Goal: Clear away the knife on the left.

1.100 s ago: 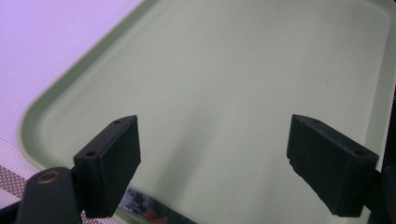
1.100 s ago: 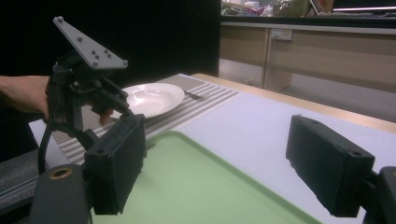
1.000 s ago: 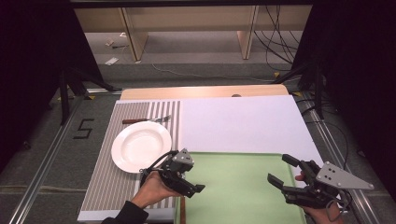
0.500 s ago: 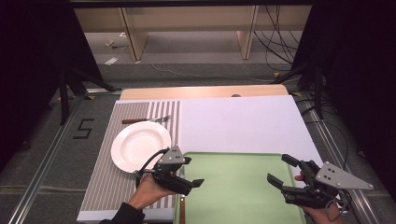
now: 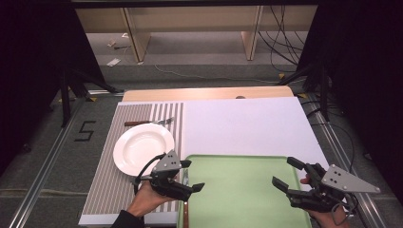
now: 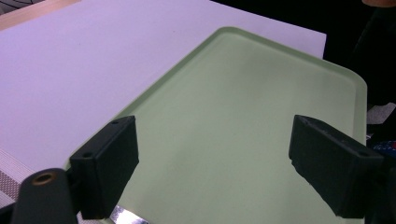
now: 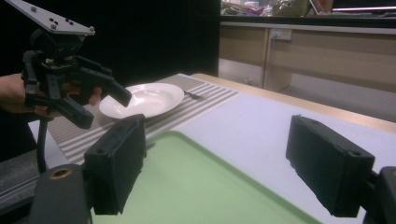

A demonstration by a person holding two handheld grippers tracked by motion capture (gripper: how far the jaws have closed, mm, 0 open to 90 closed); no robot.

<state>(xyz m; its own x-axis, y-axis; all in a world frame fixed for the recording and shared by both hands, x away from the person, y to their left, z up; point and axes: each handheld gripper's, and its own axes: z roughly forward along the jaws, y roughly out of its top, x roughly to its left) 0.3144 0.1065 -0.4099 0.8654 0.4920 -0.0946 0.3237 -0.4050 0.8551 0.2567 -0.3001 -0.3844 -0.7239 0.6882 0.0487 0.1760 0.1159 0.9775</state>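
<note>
Tray point(image 5: 242, 190), green and empty, lies at the table's near edge between both grippers. High view: left gripper point(image 5: 192, 180) hovers over its left rim, right gripper point(image 5: 285, 176) at its right, both jaws wide, probably about to grasp its edges. Left gripper view adds a silvery utensil point(image 6: 123, 215) below. Right gripper view shows a white plate point(image 7: 144, 99) beyond.

Light falls from above onto the table point(image 5: 247, 118), leaving the white sheet and green tray point(image 5: 237, 190) evenly bright with only soft shadows, while the surroundings on both sides drop into near black. The high view is slightly soft and low in detail. In both gripper views the near black jaws look blurred, and a faint violet cast, perhaps white balance, tints the sheet.
</note>
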